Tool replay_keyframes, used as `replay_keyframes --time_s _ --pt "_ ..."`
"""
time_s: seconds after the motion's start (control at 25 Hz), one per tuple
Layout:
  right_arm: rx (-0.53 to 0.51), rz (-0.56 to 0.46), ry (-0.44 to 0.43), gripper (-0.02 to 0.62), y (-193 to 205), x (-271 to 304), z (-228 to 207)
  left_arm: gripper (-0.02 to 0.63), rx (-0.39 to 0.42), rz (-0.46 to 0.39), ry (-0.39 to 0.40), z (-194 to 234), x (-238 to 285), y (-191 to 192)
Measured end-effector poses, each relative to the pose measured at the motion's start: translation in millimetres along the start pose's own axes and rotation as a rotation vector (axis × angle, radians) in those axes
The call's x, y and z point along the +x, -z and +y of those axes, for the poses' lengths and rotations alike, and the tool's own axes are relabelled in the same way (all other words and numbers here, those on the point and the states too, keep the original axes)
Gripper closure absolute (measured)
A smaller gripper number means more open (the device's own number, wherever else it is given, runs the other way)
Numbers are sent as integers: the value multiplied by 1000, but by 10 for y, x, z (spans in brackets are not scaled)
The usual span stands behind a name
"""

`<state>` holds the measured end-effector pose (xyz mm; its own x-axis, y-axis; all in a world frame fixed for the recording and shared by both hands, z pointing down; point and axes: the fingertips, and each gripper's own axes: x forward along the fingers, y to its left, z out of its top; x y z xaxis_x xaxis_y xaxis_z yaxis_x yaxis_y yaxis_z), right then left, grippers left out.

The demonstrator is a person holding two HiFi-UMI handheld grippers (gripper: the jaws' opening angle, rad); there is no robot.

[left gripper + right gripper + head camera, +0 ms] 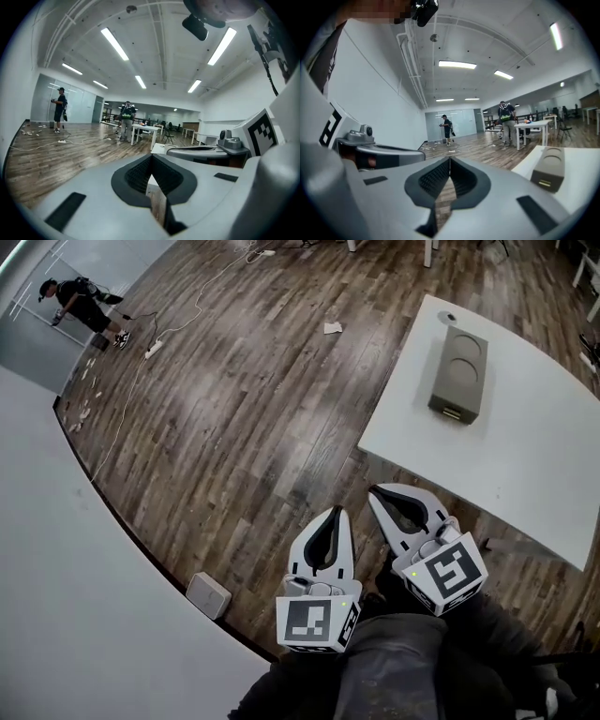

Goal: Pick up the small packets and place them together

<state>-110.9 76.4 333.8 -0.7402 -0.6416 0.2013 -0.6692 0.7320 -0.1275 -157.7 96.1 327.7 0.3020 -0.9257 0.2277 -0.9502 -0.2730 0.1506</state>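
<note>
Left gripper (332,514), right gripper (375,491): jaws closed, nothing held. No packets seen; white table (534,465) to be scanned first.

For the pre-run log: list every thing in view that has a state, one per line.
left gripper, jaws shut, nothing between them, held over the floor.
right gripper, jaws shut, empty.
grey box, lying flat on the white table, untouched.
white box, lying on the floor beside the wall.
cable, loose, trailing across the floor.
</note>
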Motion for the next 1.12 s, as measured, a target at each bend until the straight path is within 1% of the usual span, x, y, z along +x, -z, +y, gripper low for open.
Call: replay_keyframes --time_s 0.16,0.32,0.52,0.64,0.76,0.88,1.0,1.12 --pt "22 15 112 591 78 -131 -477 603 2 37 126 -320 440 61" --pt "31 -20 268 592 -73 -334 -894 603 42 31 278 -661 786 -110" --pt "36 -43 428 592 -127 -388 -1280 603 74 39 456 -908 1203 -169" --pt "38 -74 543 591 -245 -415 -1539 603 121 41 579 -1052 1448 -229" --pt "54 -95 637 591 -355 -411 -1646 603 161 35 682 -1126 1585 -390" --pt "60 -101 708 592 -415 -400 -1708 603 172 38 756 -1173 1694 -490" --pt "74 -106 771 592 -413 -403 -1795 603 178 53 805 -1169 1798 -504" --pt "70 -118 822 592 -494 -411 -1886 603 190 50 850 -1189 1884 -570"
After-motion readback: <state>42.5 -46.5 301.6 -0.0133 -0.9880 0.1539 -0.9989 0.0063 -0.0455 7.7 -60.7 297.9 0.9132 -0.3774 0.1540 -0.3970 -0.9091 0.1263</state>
